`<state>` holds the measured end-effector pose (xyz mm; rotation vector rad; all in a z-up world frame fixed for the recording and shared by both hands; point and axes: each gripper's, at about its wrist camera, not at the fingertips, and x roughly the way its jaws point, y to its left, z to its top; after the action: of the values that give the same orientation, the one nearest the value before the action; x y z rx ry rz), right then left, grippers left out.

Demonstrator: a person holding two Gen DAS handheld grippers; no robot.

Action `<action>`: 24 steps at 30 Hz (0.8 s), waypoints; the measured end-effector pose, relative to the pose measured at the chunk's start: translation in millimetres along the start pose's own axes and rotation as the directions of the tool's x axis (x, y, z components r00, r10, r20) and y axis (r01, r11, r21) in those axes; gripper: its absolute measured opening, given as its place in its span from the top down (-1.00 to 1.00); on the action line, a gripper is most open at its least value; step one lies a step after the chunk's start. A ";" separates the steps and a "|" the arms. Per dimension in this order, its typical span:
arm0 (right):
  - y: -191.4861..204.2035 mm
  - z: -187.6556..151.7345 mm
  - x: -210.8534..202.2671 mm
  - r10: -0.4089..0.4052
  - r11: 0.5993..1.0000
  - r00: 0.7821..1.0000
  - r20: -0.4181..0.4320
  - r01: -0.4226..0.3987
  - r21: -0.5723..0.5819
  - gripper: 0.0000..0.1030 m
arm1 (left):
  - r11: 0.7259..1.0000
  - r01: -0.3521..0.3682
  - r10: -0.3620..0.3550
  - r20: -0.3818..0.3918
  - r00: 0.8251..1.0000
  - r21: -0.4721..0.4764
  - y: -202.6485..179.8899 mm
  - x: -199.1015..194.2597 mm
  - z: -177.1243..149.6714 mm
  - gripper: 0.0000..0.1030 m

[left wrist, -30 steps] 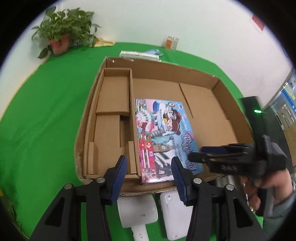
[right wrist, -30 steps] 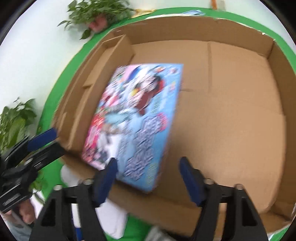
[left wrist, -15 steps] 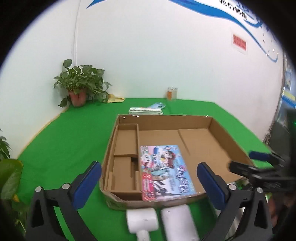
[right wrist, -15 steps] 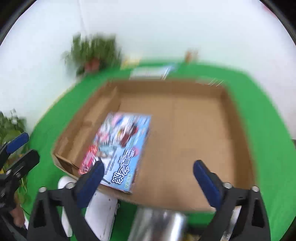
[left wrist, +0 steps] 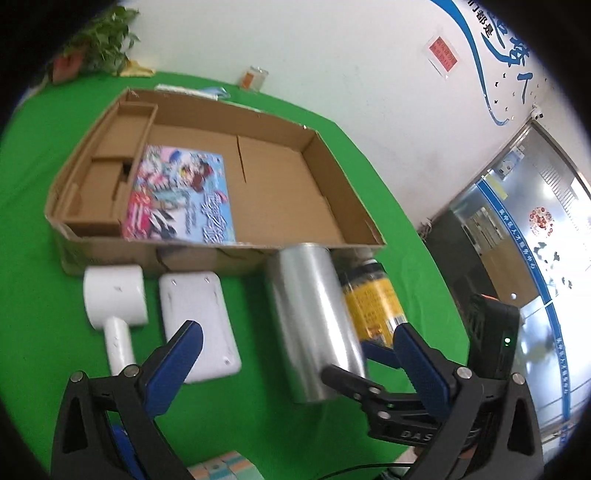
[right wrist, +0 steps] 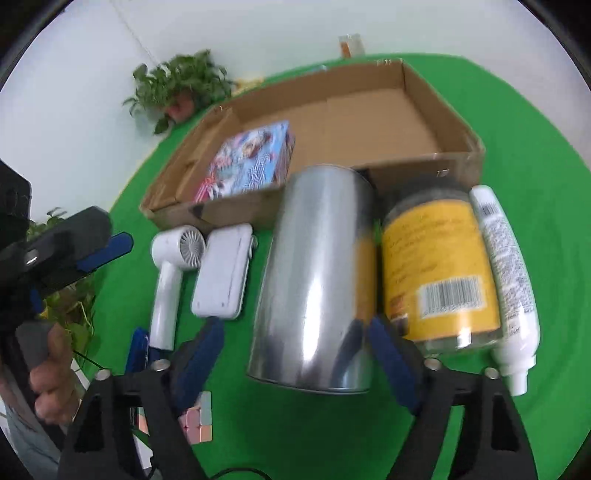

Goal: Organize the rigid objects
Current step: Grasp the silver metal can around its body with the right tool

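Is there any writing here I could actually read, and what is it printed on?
"DAS": raised letters on the right gripper's black frame, the rest hidden.
"都是": blue characters on the wall, cut off above.
Red wall notice: too small.
Picture box, yellow jar label, white bottle: print blurred.

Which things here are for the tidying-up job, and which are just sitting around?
For the job: cardboard box, picture book inside it, silver can, yellow-label jar, white bottle, handheld fan, white case.

Just lying about: potted plant, glass jar by the wall.
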<state>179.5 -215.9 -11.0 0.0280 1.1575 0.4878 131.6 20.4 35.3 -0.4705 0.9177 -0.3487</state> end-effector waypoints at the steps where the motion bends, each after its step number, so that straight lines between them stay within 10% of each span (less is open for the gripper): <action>1: 3.3 -2.2 5.0 0.001 1.000 1.000 0.007 -0.001 -0.005 -0.36 | 1.000 0.015 -0.015 -0.018 1.000 -0.011 0.4 1.4 -3.3 -0.97; 11: 24.7 -47.2 -20.6 -0.038 0.989 0.999 0.004 0.039 -0.145 -0.12 | 0.995 0.073 -0.085 -0.226 0.970 -0.061 -16.2 51.0 -26.5 -0.88; 19: 16.3 -74.6 -43.8 0.154 0.979 0.980 -0.129 -0.168 -0.111 -0.22 | 0.991 -0.023 -0.021 -0.323 0.946 -0.131 -1.0 75.5 -47.7 -0.69; 24: -5.6 -65.4 -23.8 0.247 0.969 0.947 -0.205 -0.243 0.048 -0.28 | 0.973 0.024 -0.100 -0.327 0.940 -0.229 14.2 79.2 -53.4 -0.69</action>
<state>116.4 -244.9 -18.7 0.1443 1.3746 0.7115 133.8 -18.3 -53.2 -0.6594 1.2859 -0.3935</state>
